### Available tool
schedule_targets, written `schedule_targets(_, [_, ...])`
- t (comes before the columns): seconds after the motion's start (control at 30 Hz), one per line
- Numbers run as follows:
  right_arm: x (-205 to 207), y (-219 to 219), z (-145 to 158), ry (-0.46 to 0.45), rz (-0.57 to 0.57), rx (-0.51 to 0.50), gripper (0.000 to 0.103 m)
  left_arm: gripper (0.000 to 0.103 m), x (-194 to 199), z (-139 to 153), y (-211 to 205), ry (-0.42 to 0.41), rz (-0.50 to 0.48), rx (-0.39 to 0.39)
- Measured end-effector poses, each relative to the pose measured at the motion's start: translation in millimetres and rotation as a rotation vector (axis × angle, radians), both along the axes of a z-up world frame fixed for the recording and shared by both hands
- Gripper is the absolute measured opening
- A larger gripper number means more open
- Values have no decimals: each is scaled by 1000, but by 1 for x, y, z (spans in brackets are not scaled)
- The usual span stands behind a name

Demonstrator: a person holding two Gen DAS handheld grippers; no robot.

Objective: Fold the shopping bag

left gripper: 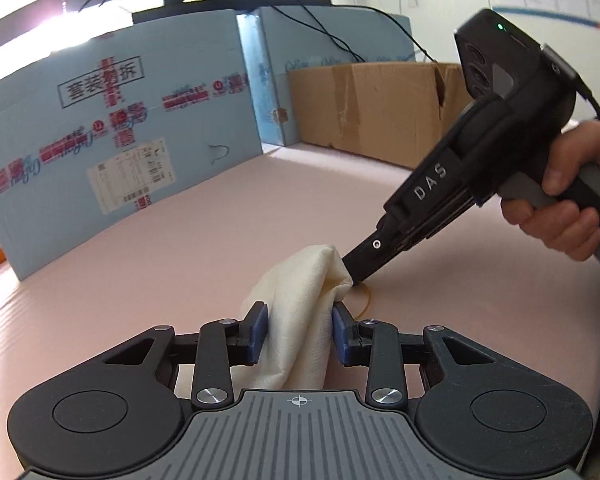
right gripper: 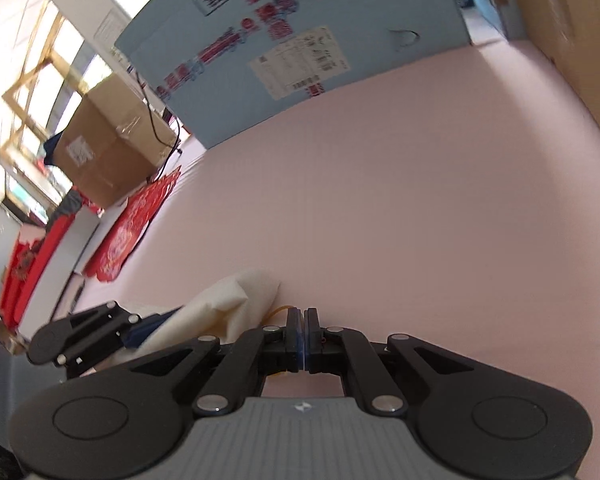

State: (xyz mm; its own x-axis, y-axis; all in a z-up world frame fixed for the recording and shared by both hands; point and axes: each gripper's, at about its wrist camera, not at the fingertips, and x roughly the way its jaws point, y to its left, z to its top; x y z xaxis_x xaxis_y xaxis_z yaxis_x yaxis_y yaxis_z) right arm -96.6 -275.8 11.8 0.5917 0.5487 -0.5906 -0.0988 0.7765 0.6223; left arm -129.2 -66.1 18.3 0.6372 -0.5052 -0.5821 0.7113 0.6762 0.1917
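- Left wrist view: left gripper [left gripper: 300,330] clamps the rolled cream shopping bag [left gripper: 296,280] between its blue pads.
- Right gripper [right gripper: 303,316] has its jaws pressed together beside the bag's end, by a yellow rubber band [left gripper: 365,300].
- Bag bundle sits over the pink table [left gripper: 220,220].

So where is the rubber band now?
In the left wrist view the rubber band lies on the pink table, beside the bunched bag, under the right gripper tip.

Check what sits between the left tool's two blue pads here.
In the left wrist view, a bunched fold of the cream shopping bag fills the gap of the left tool; both pads touch the fabric.
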Motion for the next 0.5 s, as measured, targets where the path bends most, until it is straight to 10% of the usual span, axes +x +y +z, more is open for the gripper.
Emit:
schedule_targets(0.13, [1,-6,-7,22,5,46,2,51,12,7,10,130,-51,-119])
schedule_targets(0.3, [-3,22,11,-68,109,-195,6,51,36,5,34,281,25,-286])
schedule_targets(0.5, [-11,58,25,-134,206,-453,10,51,30,-6,45,271,99,-299])
